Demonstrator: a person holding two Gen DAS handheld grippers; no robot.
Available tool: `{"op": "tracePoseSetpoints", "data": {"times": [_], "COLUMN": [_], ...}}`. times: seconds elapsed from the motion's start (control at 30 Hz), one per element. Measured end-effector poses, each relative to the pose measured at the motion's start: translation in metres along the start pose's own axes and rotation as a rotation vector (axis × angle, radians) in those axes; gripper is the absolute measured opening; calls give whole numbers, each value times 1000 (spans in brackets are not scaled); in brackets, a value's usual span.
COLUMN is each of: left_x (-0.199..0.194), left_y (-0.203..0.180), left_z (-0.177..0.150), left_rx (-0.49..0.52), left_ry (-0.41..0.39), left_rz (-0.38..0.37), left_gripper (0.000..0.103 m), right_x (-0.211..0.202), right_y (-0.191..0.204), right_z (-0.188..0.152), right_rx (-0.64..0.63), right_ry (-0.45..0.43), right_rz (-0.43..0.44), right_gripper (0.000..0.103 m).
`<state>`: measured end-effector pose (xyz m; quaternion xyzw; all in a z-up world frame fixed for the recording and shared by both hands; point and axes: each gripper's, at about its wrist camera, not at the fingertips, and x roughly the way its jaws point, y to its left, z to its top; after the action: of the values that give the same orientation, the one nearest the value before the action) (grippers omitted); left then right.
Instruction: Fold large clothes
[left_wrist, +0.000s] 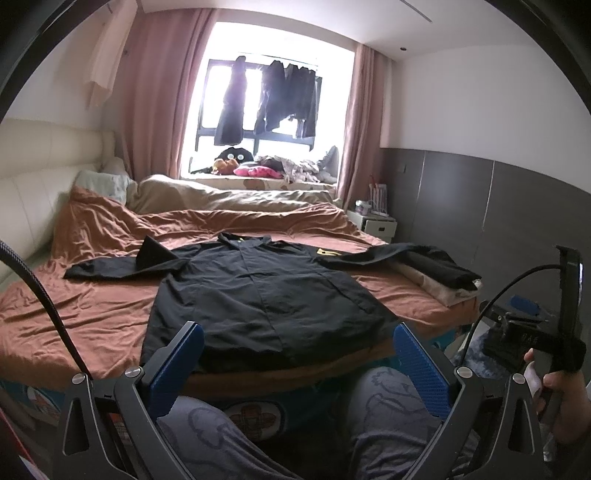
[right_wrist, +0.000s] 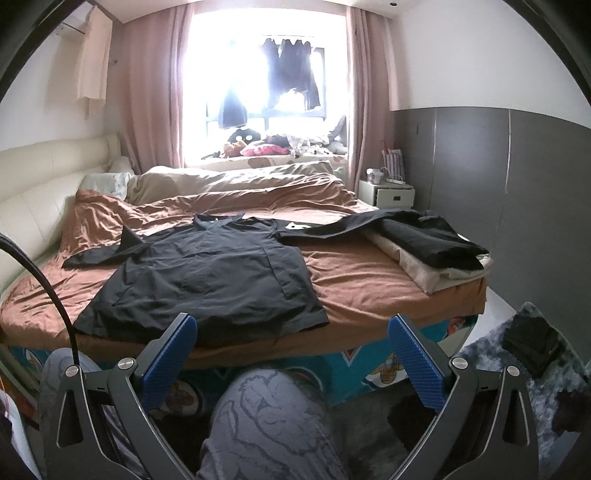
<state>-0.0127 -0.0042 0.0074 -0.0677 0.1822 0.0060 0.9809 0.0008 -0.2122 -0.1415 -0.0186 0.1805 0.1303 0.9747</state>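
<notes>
Shirt: a large black shirt (left_wrist: 258, 295) lies flat and face up on the rust-brown bedsheet (left_wrist: 92, 306), hem at the near edge of the bed, collar toward the window, both sleeves spread out to the sides.
Right sleeve end: it reaches to a stack of folded clothes (right_wrist: 439, 247), black on top of cream, at the bed's right edge.
Left gripper (left_wrist: 299, 363): held low, short of the bed's near edge above the person's knees (left_wrist: 388, 406), blue pads spread wide, nothing between them, clear of the shirt.
Right gripper (right_wrist: 291, 356): same level pose, pointing along the bed, fingers wide apart and empty; its handle is clasped by the right hand (left_wrist: 554, 391) at the edge of the left camera's view.
Beyond: pink curtains (left_wrist: 155, 96) frame a bright window with dark garments (left_wrist: 284, 96) hanging in it.
</notes>
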Motion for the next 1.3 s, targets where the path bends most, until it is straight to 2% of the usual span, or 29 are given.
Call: {"op": "tracePoseSetpoints", "data": {"times": [1.03,1.3], "left_x": [-11,-13], "left_y": [7,14], "left_z": [-5,-9], "left_rx": [-14,-21], "left_ry": [-8,4], "left_rz": [11,31], "left_gripper": [103,103], "right_x": [-9,-6], "right_y": [-3,-1], "right_z": [-5,5], "right_rx": [1,4], "right_ry": [-26,-33], "right_rz": [-11,2], "right_gripper": [103,103]}}
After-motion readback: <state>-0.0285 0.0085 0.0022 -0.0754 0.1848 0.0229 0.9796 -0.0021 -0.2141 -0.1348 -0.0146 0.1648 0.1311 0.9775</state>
